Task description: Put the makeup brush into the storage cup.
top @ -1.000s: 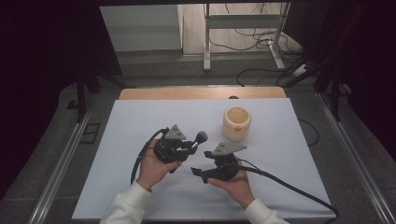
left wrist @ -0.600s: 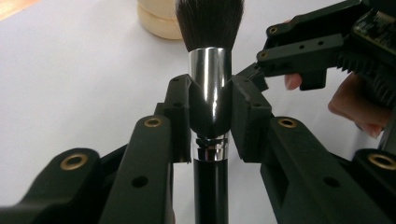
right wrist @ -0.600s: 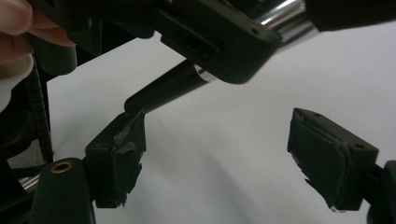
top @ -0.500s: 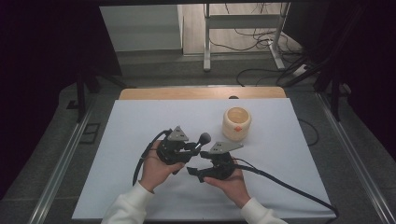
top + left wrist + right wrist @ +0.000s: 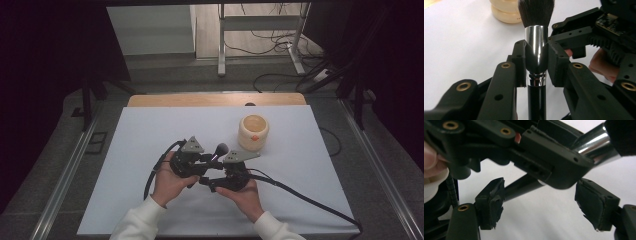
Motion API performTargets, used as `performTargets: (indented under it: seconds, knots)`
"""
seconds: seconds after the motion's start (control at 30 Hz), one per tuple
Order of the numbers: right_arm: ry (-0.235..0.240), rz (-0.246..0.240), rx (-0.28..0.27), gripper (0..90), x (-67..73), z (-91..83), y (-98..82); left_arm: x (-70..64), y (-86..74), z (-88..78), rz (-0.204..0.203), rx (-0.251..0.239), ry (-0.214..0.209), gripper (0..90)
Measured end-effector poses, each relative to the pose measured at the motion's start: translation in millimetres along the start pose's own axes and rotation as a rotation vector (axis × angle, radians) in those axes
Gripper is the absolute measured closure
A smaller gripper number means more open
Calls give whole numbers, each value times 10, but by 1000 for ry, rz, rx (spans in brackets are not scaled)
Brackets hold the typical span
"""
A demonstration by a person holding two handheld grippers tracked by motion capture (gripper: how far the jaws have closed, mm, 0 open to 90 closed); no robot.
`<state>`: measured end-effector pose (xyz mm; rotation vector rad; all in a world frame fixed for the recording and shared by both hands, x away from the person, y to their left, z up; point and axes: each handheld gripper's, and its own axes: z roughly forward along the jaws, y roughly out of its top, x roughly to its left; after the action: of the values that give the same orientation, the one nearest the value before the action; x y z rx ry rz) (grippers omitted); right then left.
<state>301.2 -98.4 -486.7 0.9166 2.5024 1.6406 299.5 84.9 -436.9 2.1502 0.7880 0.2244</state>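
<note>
Left gripper [image 5: 536, 58]: our jaws clamp the makeup brush [image 5: 536, 37].
Right gripper [image 5: 539, 205]: our jaws, just closing, stand apart; we should centre them on the handle.

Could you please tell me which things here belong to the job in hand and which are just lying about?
In the job: makeup brush, clamped in the left gripper; right gripper, open beside its handle.

Lying about: cream jar, white table cover, floor cables.

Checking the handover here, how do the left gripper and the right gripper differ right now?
The left gripper is shut on the brush, pads pressing its silver collar; the right gripper stands open, its jaws just closing, pads pressing nothing. The left sits above the brush handle, the right below it. Both are hand-held over the white table.
</note>
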Motion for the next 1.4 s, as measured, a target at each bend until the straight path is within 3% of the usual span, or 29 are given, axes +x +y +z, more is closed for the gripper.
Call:
performTargets:
  seconds: [0.2, 0.53, 0.7, 0.77, 0.97, 1.03, 1.1, 1.2, 1.27, 1.4]
  knots:
    - [24, 25, -20, 329, -12, 27, -1, -16, 3, -2, 2, -4, -3, 709]
    - [64, 45, -31, 590, -35, 46, -11, -40, 4, -9, 8, -21, -20, 709]
    - [66, 82, -43, 706, -83, 16, -21, -40, 7, -60, -1, -54, -35, 707]
    - [69, 101, -48, 729, -99, -9, -14, -43, 7, -80, -5, -71, -42, 706]
    - [61, 96, -66, 740, -99, -60, 9, -51, 10, -110, -6, -106, -43, 686]
    - [60, 92, -67, 740, -97, -71, 13, -49, 11, -125, -8, -120, -41, 629]
    - [51, 84, -70, 741, -101, -83, 12, -54, 11, -134, -6, -115, -38, 510]
    - [49, 84, -70, 741, -103, -93, 16, -59, -3, -165, -4, -137, 3, 415]
    - [42, 75, -70, 741, -103, -102, 15, -38, -15, -195, -18, -158, 16, 292]
    - [26, 72, -78, 742, -114, -130, 13, 39, -62, -263, -52, -179, 40, 229]
